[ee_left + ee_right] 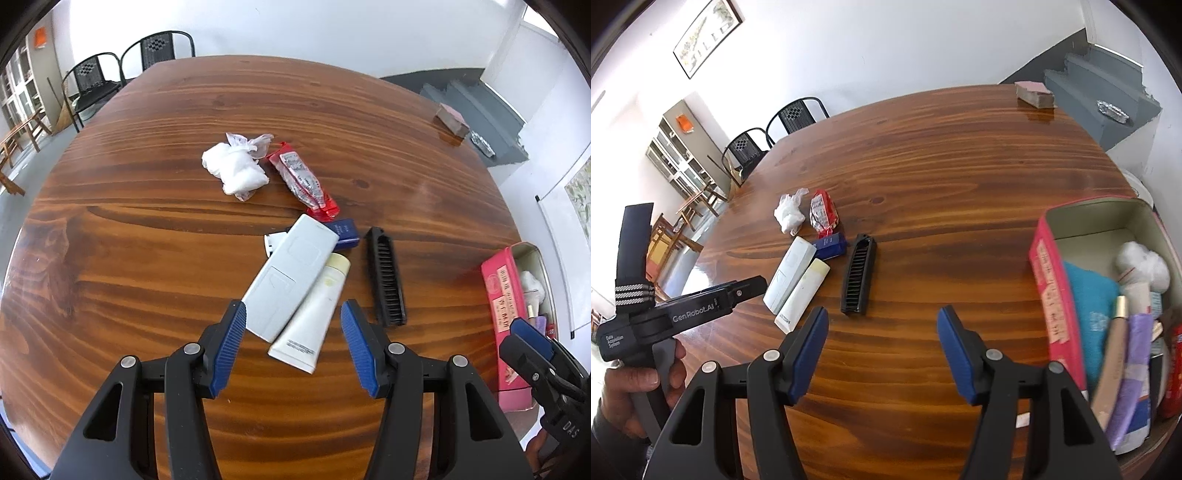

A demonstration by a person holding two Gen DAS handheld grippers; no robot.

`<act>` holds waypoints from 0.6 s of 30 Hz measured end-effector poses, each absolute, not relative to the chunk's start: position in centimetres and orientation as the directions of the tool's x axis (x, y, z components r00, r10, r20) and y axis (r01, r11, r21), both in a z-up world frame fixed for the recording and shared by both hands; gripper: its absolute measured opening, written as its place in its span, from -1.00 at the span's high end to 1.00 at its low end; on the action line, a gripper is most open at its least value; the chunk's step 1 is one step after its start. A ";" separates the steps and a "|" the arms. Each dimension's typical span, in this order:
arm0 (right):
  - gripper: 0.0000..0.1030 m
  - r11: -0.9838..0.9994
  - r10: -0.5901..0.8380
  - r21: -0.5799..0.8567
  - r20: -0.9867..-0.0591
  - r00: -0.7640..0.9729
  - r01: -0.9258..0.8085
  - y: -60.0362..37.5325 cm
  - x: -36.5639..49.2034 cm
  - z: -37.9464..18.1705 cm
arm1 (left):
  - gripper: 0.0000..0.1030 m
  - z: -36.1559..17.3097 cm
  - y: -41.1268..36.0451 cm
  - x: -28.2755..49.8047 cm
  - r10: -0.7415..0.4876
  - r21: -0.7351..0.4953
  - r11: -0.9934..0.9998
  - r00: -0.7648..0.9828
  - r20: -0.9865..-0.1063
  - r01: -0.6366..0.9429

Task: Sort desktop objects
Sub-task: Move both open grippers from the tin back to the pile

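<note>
White tube: (314,314) lies flat on the wooden table (147,258), cream cap pointing away, crimped flat end nearest the camera. In the left wrist view its near end sits between the two blue pads, closer to the right pad, touching neither.
Grey remote: (291,275) lies just left of the tube, touching it along one long side and partly over it; near corner close to the left pad.
Left gripper: (293,314) jaws spread wide, holding nothing, poised over the near ends of tube and remote.
Blue box: (345,230) small, at the far end of the remote, partly tucked under it.
Black comb: (384,277) right of the tube, apart from it, teeth facing the tube.
Red packet: (303,179) beyond the blue box, its near end close to it.
White wad: (236,168) crumpled plastic or tissue, just left of the red packet.
Right gripper: (882,321) jaws wide apart, empty, over bare wood; comb ahead and slightly left, tube and remote further left.
Pink tin: (1052,280) open, at the table's right edge, right of the right gripper; holds a teal item, white fluff, tubes and a purple item.
Brown block: (1034,94) at the far table edge, well apart from the rest.
</note>
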State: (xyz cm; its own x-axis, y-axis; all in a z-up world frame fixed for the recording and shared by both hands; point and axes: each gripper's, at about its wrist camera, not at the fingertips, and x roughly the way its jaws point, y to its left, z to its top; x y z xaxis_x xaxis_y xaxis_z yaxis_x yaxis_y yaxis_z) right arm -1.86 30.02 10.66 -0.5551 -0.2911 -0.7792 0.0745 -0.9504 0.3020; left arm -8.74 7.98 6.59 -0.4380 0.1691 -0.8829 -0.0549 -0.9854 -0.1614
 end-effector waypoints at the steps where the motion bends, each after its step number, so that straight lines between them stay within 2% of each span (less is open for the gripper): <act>1: -0.28 -0.951 -0.287 0.301 -0.782 -0.553 0.069 29.8 -1.9 10.6 | -0.12 6.3 8.0 -9.1 0.173 -0.161 -0.985 -0.434 -0.884 -0.064; 18: -0.29 -0.955 -0.225 0.292 -0.821 -0.525 -0.047 27.7 -3.8 8.4 | -0.16 2.7 8.1 -12.7 0.226 -0.147 -0.961 -0.361 -0.905 -0.232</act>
